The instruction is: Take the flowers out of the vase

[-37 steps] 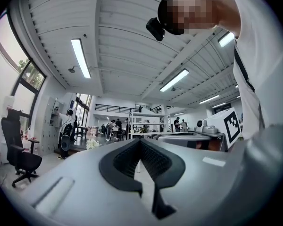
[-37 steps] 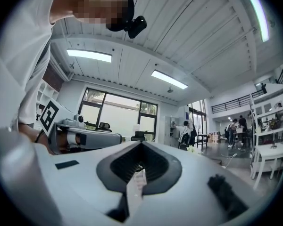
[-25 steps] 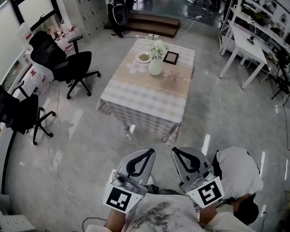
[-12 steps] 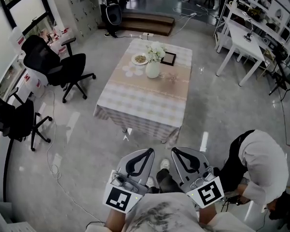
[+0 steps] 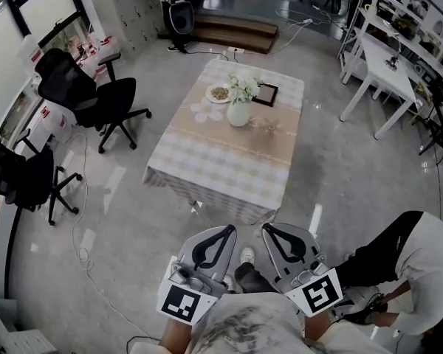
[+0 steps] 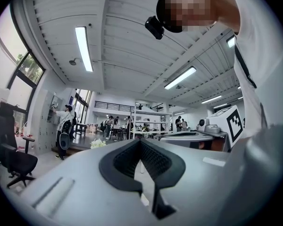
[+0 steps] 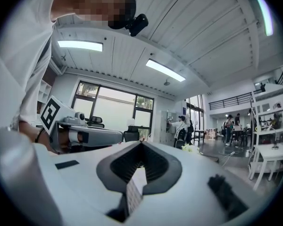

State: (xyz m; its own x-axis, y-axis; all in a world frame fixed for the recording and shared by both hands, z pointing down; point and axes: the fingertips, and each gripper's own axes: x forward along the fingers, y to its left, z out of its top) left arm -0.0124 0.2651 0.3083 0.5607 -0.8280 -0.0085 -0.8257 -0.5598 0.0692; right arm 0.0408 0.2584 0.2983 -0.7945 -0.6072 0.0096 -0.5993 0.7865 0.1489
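White flowers [image 5: 243, 88] stand in a white vase [image 5: 238, 113] at the far end of a table [image 5: 207, 161] with a checked cloth, well ahead of me. Both grippers are held side by side low in the head view, far from the table. My left gripper [image 5: 230, 230] is shut and empty, and my right gripper [image 5: 266, 229] is shut and empty too. The flowers show small and distant beyond the left gripper [image 6: 140, 141] at the flowers [image 6: 98, 144], and beyond the right gripper [image 7: 141, 143] at the flowers [image 7: 191, 148].
A plate [image 5: 219, 93] and a black frame [image 5: 264, 94] lie beside the vase. Two black office chairs [image 5: 88, 94] [image 5: 22, 175] stand at the left, a white desk [image 5: 387, 65] at the right. A person [image 5: 421, 264] bends down at lower right. Cables trail on the floor [image 5: 81, 242].
The table sits a little lower and nearer in the head view. The person at lower right has moved further right. Both grippers keep their place in the view, still shut.
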